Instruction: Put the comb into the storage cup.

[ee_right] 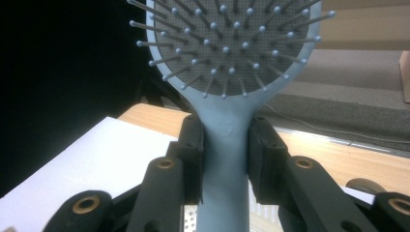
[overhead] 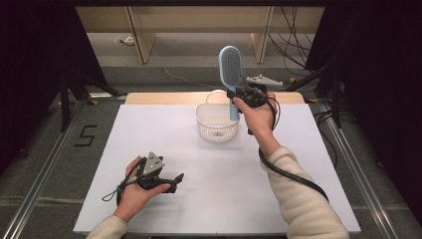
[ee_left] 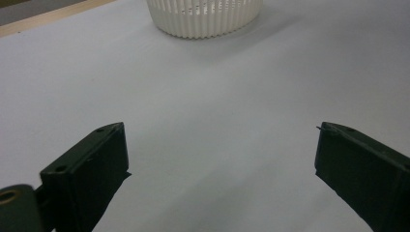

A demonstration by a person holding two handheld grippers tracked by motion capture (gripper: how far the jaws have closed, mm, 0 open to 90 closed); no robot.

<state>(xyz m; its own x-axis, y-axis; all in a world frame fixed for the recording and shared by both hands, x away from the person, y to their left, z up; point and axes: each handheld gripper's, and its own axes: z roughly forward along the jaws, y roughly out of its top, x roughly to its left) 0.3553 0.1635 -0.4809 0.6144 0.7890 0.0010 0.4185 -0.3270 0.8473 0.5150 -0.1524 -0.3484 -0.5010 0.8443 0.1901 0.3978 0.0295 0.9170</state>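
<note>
White table, grey floor, wooden shelving behind.

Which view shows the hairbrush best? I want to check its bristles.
The right gripper view: the hairbrush is close, bristles sharp, handle between the right tongs. The high view shows it small, upright above the basket.

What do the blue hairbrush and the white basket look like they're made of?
Hairbrush: probably moulded plastic, matte light blue; smooth one-piece handle, grey cushion pad with ball-tipped pins, held upright in the right gripper. Basket: likely semi-gloss white plastic; thin, evenly slotted wall.
</note>
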